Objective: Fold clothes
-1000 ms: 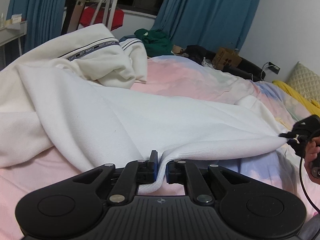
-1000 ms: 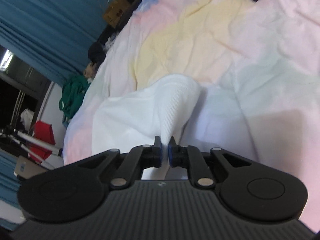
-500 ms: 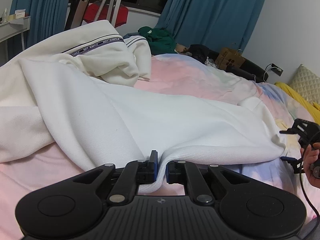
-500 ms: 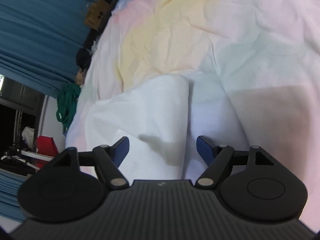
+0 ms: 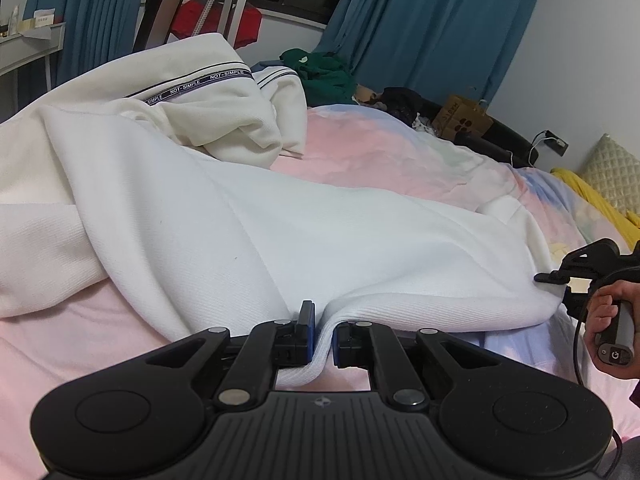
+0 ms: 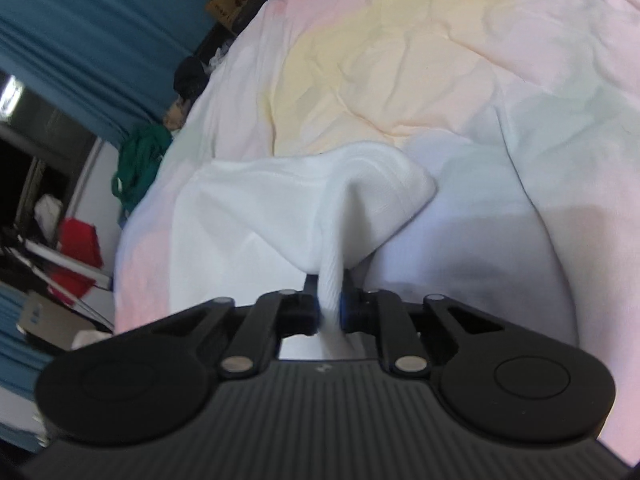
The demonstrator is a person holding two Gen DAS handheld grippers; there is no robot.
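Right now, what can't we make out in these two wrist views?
- White garment: type and far end, bunched under the cream garment in the left wrist view.
- Right gripper: pad contact smeared by motion blur in its own view; cut off by the frame edge in the left.
- Cardboard box: print too small.

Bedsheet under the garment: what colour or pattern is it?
Pastel patches of pink, yellow, pale blue and green on the bedsheet; best in the right wrist view.

Garment on bed, seemingly beside pile.
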